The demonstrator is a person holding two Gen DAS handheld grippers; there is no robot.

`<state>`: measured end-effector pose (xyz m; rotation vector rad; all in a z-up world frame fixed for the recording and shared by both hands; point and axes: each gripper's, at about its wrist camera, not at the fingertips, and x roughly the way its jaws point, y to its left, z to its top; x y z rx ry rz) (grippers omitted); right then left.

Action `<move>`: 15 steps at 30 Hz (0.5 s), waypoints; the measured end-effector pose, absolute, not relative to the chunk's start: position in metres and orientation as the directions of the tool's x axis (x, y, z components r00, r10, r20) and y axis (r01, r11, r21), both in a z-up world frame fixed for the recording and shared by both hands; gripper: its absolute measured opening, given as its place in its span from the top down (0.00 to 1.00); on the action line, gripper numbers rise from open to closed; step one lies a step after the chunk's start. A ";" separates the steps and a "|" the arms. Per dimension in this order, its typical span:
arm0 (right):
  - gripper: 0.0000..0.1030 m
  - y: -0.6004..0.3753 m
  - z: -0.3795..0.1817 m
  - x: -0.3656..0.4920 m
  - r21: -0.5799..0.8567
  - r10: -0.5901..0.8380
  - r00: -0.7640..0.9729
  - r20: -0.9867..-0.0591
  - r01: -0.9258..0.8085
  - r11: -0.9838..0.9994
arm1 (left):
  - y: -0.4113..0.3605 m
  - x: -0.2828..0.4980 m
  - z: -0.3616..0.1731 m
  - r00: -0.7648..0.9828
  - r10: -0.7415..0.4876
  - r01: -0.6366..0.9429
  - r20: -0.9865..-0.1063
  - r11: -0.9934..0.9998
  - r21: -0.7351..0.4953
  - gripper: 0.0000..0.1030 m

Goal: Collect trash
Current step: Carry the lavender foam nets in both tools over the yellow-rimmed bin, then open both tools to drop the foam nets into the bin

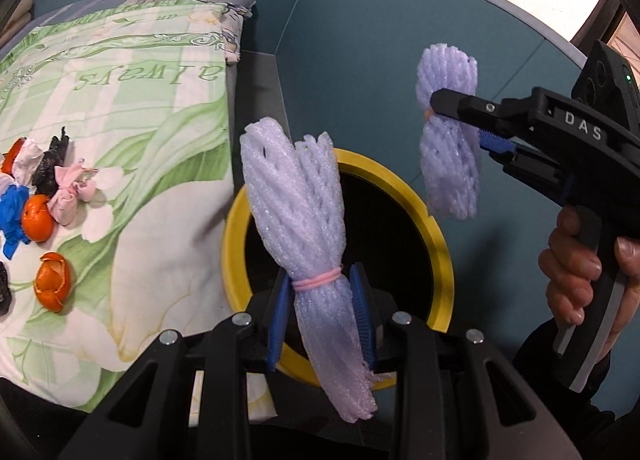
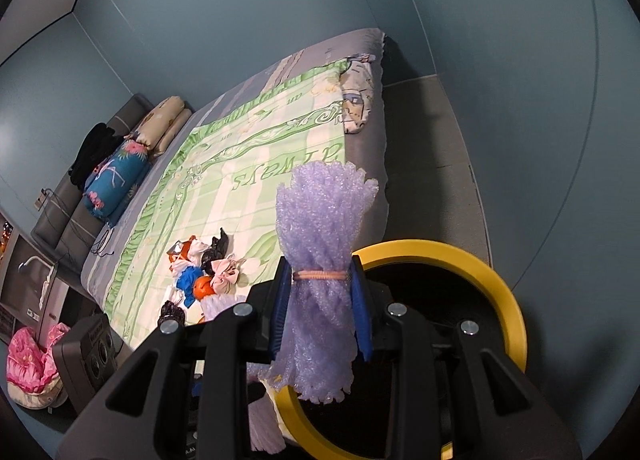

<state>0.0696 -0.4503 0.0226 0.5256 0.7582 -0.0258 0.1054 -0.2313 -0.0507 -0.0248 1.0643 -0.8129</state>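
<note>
My left gripper [image 1: 320,290] is shut on a purple foam fruit net [image 1: 296,212], gripped at its pink rubber band. It hangs over the dark mouth of a yellow-rimmed bin [image 1: 444,280]. To the right, a hand holds my right gripper [image 1: 446,118], shut on a second purple foam net [image 1: 448,164] above the bin's far edge. In the right wrist view that gripper [image 2: 320,280] clamps its net [image 2: 320,220] at the band, with the bin [image 2: 440,248] just beyond. More trash lies on the bed: orange peels [image 1: 52,286], blue plastic [image 1: 14,216], a black bag and pink-white wrappers [image 2: 208,272].
The bed with its green and white quilt [image 1: 140,120] fills the left and stands right against the bin. Pillows [image 2: 116,176] lie at its head. Blue walls and grey floor [image 2: 432,164] surround the bin. A pink bundle [image 2: 28,364] sits on the floor at lower left.
</note>
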 end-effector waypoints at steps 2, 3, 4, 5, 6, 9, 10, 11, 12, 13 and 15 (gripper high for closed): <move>0.73 -0.451 0.024 0.067 0.444 0.154 0.736 -0.659 0.215 0.870 | -0.236 0.103 -0.051 0.225 -0.601 0.586 -0.767 0.712 -0.387 0.72; 0.73 -0.453 0.024 0.066 0.444 0.148 0.739 -0.657 0.221 0.868 | -0.238 0.102 -0.051 0.222 -0.603 0.590 -0.766 0.709 -0.387 0.72; 0.73 -0.452 0.024 0.066 0.444 0.143 0.741 -0.656 0.226 0.867 | -0.240 0.101 -0.052 0.218 -0.605 0.592 -0.766 0.705 -0.389 0.72; 0.73 -0.453 0.024 0.066 0.446 0.142 0.742 -0.656 0.229 0.865 | -0.242 0.100 -0.052 0.214 -0.608 0.595 -0.765 0.702 -0.391 0.72; 0.73 -0.455 0.023 0.066 0.450 0.142 0.742 -0.655 0.233 0.862 | -0.243 0.100 -0.052 0.213 -0.609 0.596 -0.764 0.701 -0.392 0.72; 0.73 -0.456 0.023 0.065 0.443 0.124 0.742 -0.658 0.249 0.861 | -0.247 0.098 -0.051 0.212 -0.611 0.605 -0.763 0.695 -0.389 0.71; 0.73 -0.456 0.023 0.064 0.437 0.114 0.743 -0.659 0.254 0.863 | -0.248 0.097 -0.050 0.214 -0.610 0.610 -0.763 0.694 -0.384 0.70; 0.71 -0.457 0.023 0.064 0.435 0.110 0.745 -0.658 0.258 0.863 | -0.248 0.097 -0.049 0.217 -0.612 0.613 -0.761 0.692 -0.381 0.69; 0.69 -0.458 0.024 0.063 0.437 0.107 0.746 -0.657 0.262 0.861 | -0.248 0.096 -0.048 0.221 -0.615 0.615 -0.757 0.690 -0.381 0.69; 0.65 -0.459 0.024 0.063 0.440 0.105 0.748 -0.656 0.265 0.858 | -0.247 0.096 -0.047 0.222 -0.618 0.617 -0.754 0.688 -0.382 0.66; 0.56 -0.462 0.023 0.062 0.445 0.099 0.752 -0.652 0.274 0.852 | -0.245 0.095 -0.046 0.228 -0.619 0.616 -0.752 0.689 -0.381 0.59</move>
